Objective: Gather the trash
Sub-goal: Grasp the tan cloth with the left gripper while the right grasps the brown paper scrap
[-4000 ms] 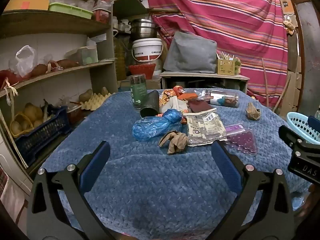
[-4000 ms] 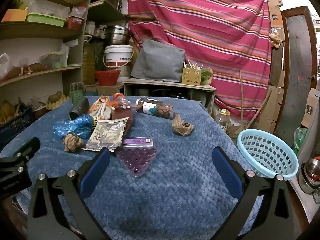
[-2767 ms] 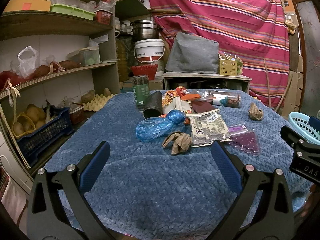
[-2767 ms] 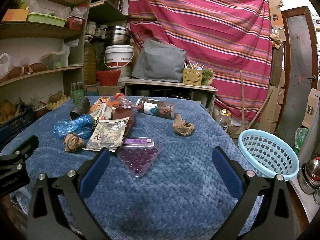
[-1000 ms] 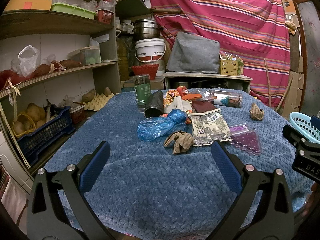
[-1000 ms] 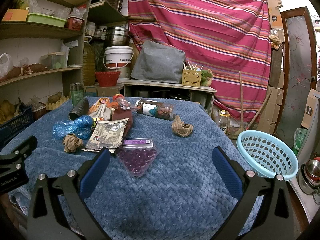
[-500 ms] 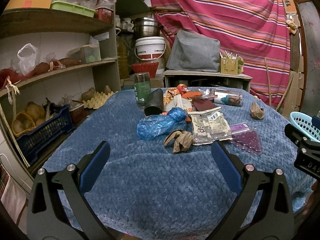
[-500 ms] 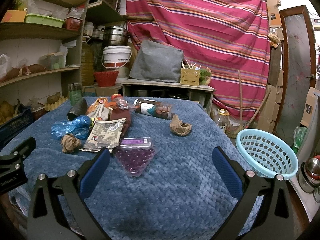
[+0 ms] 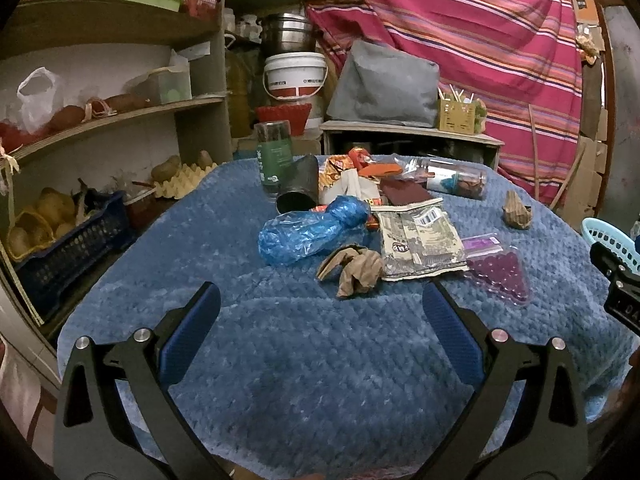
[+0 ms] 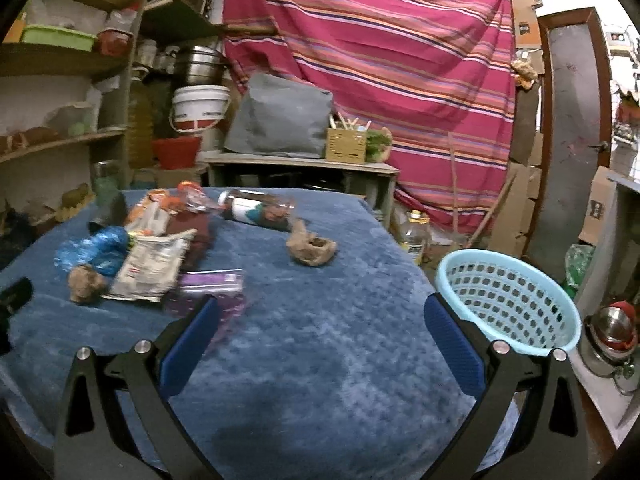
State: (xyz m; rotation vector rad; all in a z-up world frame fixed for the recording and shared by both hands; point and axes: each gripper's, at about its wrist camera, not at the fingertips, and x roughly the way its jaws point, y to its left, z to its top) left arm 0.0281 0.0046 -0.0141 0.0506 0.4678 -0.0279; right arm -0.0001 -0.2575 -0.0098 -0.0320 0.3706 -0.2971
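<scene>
Both your claws gaped empty; purple bead pouch (image 10: pixel 208 292) lay just ahead-left of your right claw (image 10: pixel 320 332), nearer it than your left claw (image 9: pixel 320 316).

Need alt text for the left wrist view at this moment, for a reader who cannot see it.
The open left claw hovers empty over a blue blanket-covered table, short of a trash pile: a blue plastic bag, crumpled brown paper, a printed wrapper and a purple blister pack. Cluttered shelves stand left; a striped pink cloth hangs behind.
</scene>
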